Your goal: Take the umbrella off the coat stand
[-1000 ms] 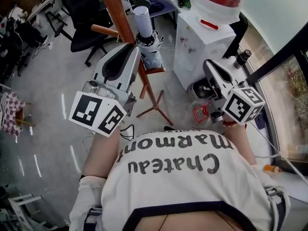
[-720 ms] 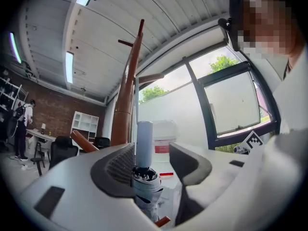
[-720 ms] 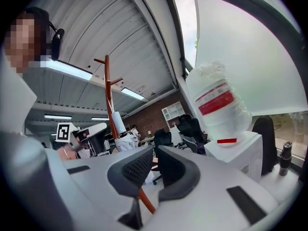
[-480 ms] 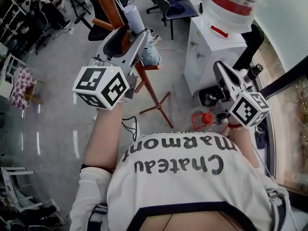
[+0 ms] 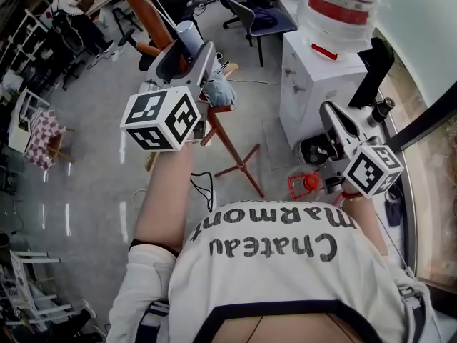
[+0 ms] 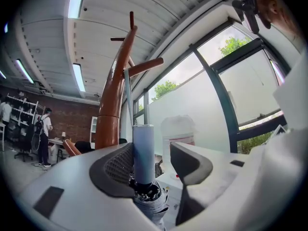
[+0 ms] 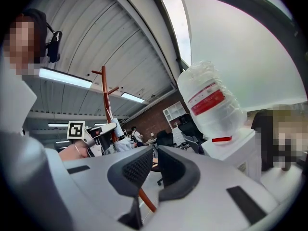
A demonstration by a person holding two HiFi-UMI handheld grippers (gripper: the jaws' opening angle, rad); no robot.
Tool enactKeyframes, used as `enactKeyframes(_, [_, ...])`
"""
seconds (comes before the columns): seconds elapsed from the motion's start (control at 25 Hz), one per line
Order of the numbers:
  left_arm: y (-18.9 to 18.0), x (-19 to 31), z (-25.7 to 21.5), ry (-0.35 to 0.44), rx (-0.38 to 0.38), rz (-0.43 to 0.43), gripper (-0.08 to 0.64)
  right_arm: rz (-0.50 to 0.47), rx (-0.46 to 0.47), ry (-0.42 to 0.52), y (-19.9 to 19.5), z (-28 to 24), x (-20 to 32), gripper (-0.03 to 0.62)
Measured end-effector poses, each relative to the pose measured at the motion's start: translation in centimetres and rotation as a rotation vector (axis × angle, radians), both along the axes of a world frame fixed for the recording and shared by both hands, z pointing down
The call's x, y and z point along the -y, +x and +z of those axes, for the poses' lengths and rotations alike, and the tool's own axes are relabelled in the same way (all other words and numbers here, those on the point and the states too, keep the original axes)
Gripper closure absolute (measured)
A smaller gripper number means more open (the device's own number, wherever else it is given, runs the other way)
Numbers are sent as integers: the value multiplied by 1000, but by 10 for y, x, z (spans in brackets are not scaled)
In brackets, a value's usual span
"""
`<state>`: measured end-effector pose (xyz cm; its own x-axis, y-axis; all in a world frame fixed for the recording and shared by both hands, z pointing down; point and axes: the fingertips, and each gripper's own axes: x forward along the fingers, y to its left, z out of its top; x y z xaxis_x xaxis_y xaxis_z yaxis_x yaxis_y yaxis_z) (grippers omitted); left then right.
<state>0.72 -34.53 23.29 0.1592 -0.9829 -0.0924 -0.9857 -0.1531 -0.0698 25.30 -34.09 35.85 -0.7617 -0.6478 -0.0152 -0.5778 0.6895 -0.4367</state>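
At the coat stand (image 5: 227,143), my left tongs (image 5: 188,50) point level at the umbrella (image 5: 190,34). It has not come off. The umbrella is folded and stands upright against the brown pole, its pale cylindrical handle on top and the bunched canopy below. From the head view I cannot tell just how it hangs on the stand.

Along the left tongs (image 6: 153,153) the jaws have just been opening and now stand wide apart, released. The umbrella (image 6: 143,150) handle rises between them. It sits hard by the left pad, with open space between it and the right pad, and neither pad presses on it. Whether the handle brushes the left pad I cannot tell. Behind it the coat stand (image 6: 113,109) curves upward with its pegs branching off near the ceiling.

Off to my right, well apart from the stand, my right tongs (image 5: 330,113) point level beside the white water dispenser (image 5: 314,84), which carries a large water bottle (image 5: 343,6). In the right gripper view the right tongs (image 7: 155,153) have their pads drawn together to a narrow slit, clenched on nothing. The water bottle (image 7: 209,100) looms just beyond on the right. The coat stand (image 7: 104,97) stands farther off to the left.

An office chair (image 5: 257,16) stands on the floor behind the stand.
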Motion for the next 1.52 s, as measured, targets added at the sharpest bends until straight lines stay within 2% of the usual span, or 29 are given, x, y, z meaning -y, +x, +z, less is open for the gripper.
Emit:
enactKeyframes(0.2, [1, 6, -1, 2, 28, -33, 341, 17, 4, 0, 9, 1, 2, 545])
enactKeyframes(0.44, [5, 18, -3, -2, -13, -67, 341, 13, 2, 4, 10, 1, 3, 545])
enactKeyframes(0.72, [5, 26, -9, -19, 8, -69, 339, 16, 1, -7, 12, 5, 5, 545])
enactKeyframes(1.04, [-3, 29, -8, 16, 19, -113, 341, 9, 8, -17, 10, 10, 8, 545])
enactKeyframes(1.24, [-4, 26, -10, 50, 27, -131, 400, 14, 12, -21, 13, 12, 12, 546])
enactKeyframes(1.52, [-2, 19, -11, 104, -4, -91, 419, 11, 5, -29, 12, 15, 16, 545])
